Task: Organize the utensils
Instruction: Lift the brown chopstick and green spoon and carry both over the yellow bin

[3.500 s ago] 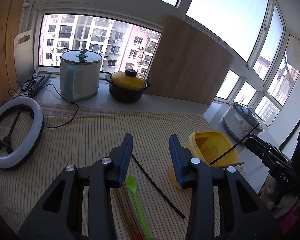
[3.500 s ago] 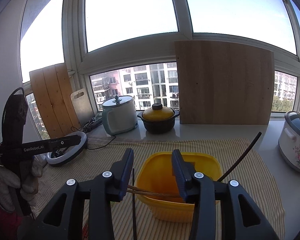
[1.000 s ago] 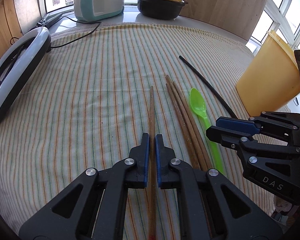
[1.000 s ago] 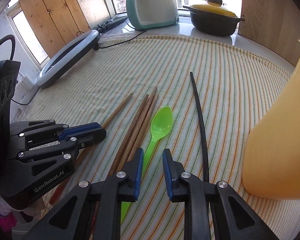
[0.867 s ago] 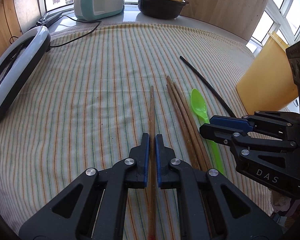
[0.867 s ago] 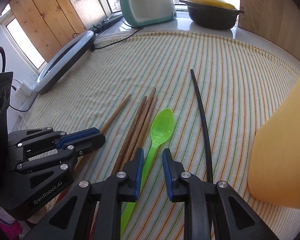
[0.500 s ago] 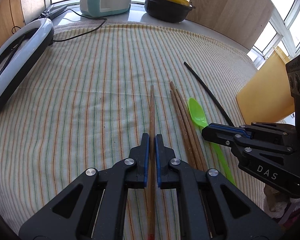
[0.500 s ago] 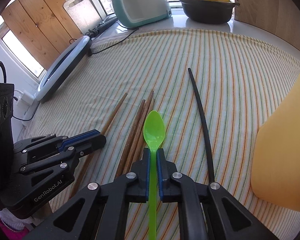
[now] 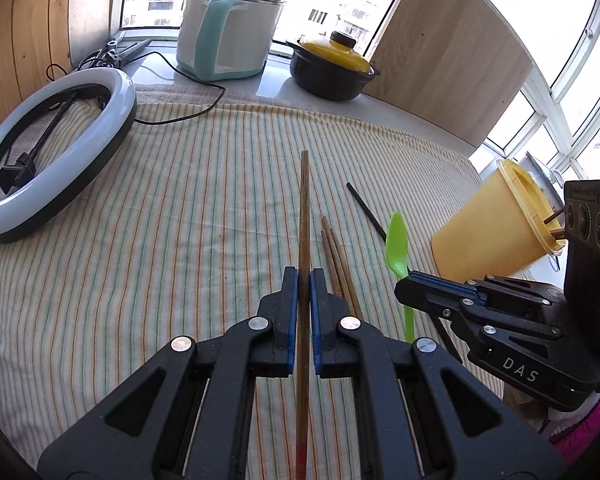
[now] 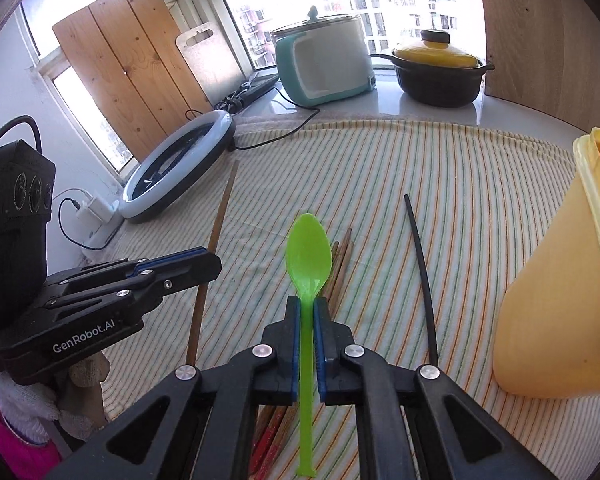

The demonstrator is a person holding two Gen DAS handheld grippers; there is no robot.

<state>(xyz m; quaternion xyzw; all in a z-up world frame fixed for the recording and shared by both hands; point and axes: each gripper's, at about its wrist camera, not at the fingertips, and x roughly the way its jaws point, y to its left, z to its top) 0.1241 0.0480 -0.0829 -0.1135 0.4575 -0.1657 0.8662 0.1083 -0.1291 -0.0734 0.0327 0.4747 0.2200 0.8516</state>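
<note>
My left gripper (image 9: 304, 276) is shut on a brown wooden chopstick (image 9: 304, 216), lifted off the striped cloth and pointing away from me. My right gripper (image 10: 307, 306) is shut on the handle of a green plastic spoon (image 10: 309, 254), bowl forward, raised above the cloth. Beneath them lie several more wooden chopsticks (image 9: 337, 258) and one black chopstick (image 10: 420, 248). The yellow tub (image 9: 492, 236) stands at the right with chopstick ends sticking out of its mouth. In the right wrist view the left gripper (image 10: 210, 266) and its chopstick (image 10: 216, 232) show at the left.
A ring light (image 9: 56, 152) lies at the left edge of the cloth with its cable. On the sill behind stand a white and teal cooker (image 9: 228, 32), a black pot with a yellow lid (image 9: 332, 68) and a leaning wooden board (image 9: 452, 72).
The right gripper closed on the green spoon and lifted it off the cloth. The left gripper rose with its chopstick, whose far end has come up off the cloth.
</note>
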